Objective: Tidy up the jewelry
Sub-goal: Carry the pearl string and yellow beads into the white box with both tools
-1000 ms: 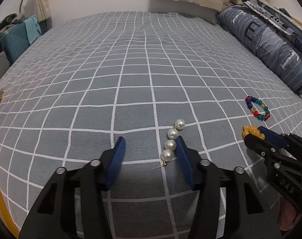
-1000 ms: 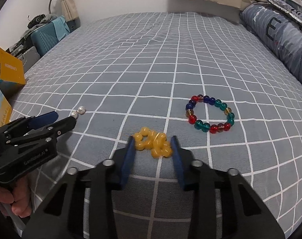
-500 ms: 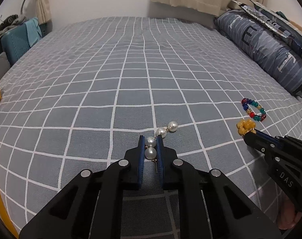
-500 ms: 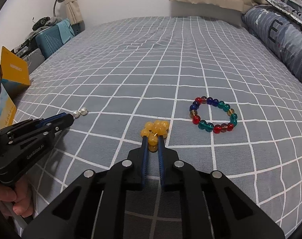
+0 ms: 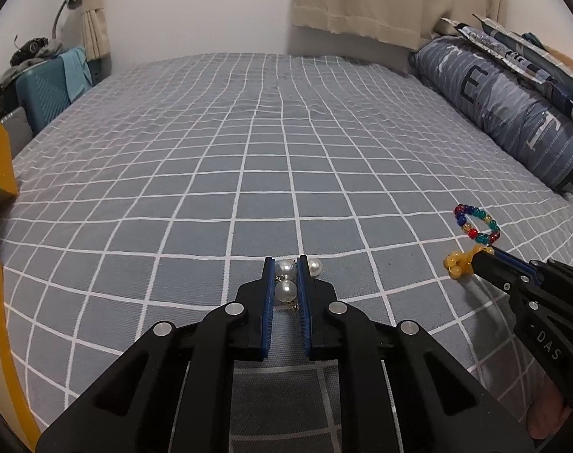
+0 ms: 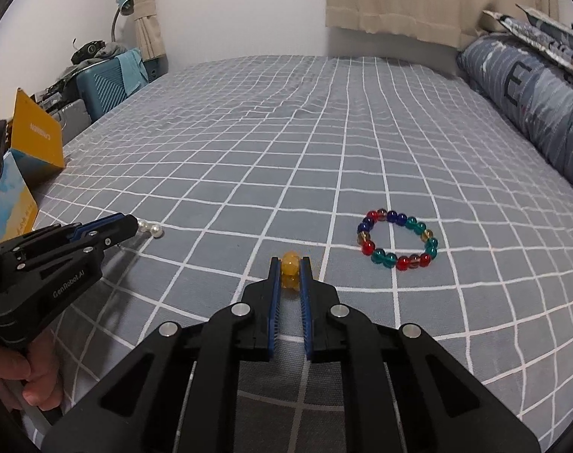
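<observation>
On the grey checked bedsheet, my left gripper (image 5: 286, 264) is shut on a short string of white pearls (image 5: 285, 290); one pearl (image 5: 314, 266) sticks out to the right of the fingertips. The same left gripper (image 6: 133, 224) shows in the right wrist view with pearls (image 6: 153, 229) at its tip. My right gripper (image 6: 290, 262) is shut on a yellow bead bracelet (image 6: 289, 277), most of it hidden between the pads. From the left wrist view the yellow beads (image 5: 456, 262) hang bunched at the right gripper's tip (image 5: 479, 255). A multicoloured bead bracelet (image 6: 397, 239) lies flat to the right, untouched.
A long blue-grey pillow (image 5: 513, 113) lines the bed's right side. An orange cardboard box (image 6: 37, 139) stands at the left edge, with a teal suitcase (image 6: 101, 85) behind it. A hand (image 6: 29, 381) holds the left gripper's handle. Curtains hang at the far wall.
Both grippers went from open to shut, the left onto the pearls and the right onto the yellow beads. Both cameras now tilt slightly upward, showing more of the far wall.
</observation>
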Tool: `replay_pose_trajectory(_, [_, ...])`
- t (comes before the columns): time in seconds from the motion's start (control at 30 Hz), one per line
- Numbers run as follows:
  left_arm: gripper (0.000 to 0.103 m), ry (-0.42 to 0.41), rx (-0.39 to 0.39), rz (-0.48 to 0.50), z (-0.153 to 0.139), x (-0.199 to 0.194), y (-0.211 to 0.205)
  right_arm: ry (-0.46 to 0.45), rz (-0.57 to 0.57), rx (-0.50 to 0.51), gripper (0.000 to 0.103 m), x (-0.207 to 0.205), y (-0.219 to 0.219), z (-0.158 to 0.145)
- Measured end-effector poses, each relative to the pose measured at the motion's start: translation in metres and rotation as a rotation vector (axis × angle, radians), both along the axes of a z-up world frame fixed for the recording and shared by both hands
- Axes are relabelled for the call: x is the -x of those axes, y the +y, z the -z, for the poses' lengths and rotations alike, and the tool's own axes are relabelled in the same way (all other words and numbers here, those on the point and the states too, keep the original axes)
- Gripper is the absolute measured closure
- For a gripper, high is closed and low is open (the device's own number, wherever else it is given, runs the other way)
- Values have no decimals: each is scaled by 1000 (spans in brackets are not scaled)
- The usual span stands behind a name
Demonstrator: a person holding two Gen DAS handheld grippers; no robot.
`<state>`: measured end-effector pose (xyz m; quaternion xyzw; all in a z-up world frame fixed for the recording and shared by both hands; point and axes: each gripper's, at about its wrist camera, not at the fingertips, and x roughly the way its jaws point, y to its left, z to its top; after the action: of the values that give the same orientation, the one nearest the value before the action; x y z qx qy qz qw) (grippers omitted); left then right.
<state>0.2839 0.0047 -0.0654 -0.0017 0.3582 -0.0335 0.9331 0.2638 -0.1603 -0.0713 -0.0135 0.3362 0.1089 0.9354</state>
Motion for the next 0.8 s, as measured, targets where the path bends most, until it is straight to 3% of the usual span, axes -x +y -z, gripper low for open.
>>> replay_pose_trajectory(0.23, [92,20,-32,-24,-10,3,1,18,15,17,94,-1,3,-9])
replay_pose_trajectory(0.8, [92,117,23,-101,-52,23,17,79,48,-17,94,11,9,-56])
